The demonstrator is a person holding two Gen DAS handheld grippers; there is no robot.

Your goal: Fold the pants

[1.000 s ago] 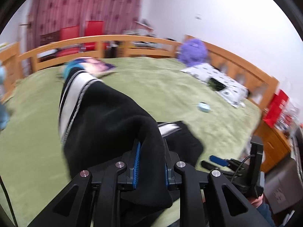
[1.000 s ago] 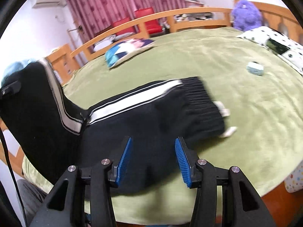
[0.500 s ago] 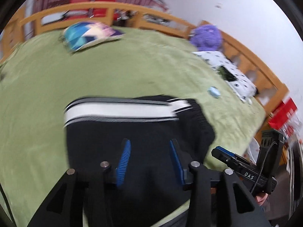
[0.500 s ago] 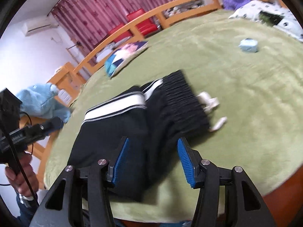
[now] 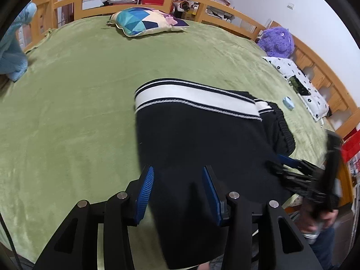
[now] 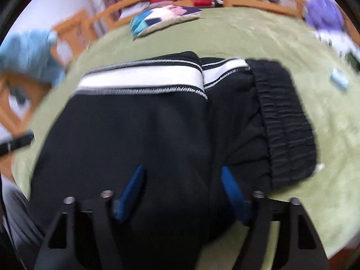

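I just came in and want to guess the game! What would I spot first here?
First the black pants with a white stripe, folded on the green blanket near its front edge. Then the open left gripper over them, and a colourful pillow at the far rail.

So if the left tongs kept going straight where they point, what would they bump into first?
Most likely the black pants. The left tongs are open, their jaws just widened with nothing pinched, and the folded cloth fills the view ahead, lying on the green blanket. How far off is hard to judge.
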